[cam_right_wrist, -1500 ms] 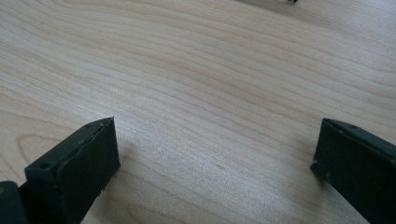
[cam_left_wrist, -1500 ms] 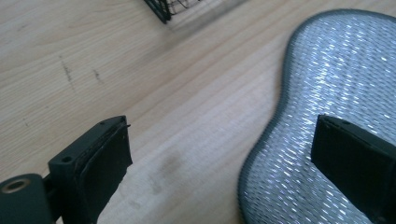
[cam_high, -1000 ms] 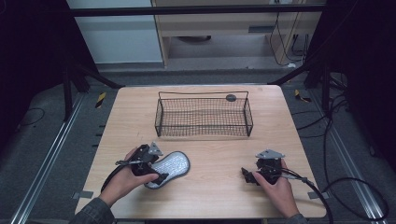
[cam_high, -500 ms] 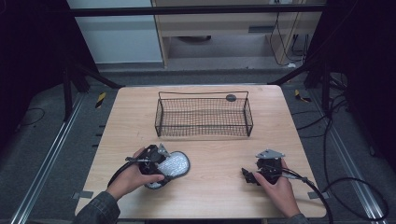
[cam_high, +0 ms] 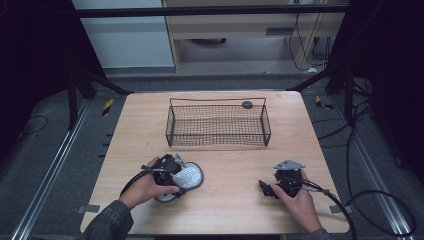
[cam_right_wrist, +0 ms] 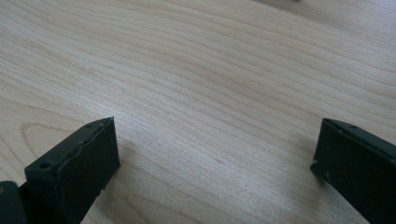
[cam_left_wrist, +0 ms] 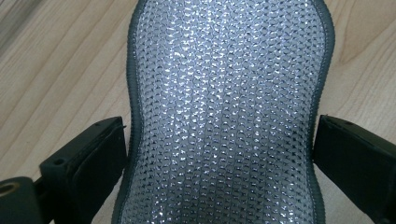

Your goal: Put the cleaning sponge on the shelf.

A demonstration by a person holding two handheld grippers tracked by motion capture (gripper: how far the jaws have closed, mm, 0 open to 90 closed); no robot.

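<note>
My left claw (cam_left_wrist: 219, 154) straddles the silver mesh scrubber (cam_left_wrist: 224, 112), released | its long axis runs toward 12 o'clock | right claw (cam_right_wrist: 210, 163) released over bare table (cam_right_wrist: 224, 70).

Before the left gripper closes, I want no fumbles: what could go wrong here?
The left gripper straddles the silver mesh sponge at its narrow waist, jaws open; the soft pad may buckle or slip when squeezed. It lies flat on the table, so the jaws could scrape wood. The wire basket has raised walls to snag on.

Both hands sit low. The left tongs (cam_high: 184, 176) are spread wide. The right tongs (cam_high: 266, 187) gape too, jaws well apart.
</note>
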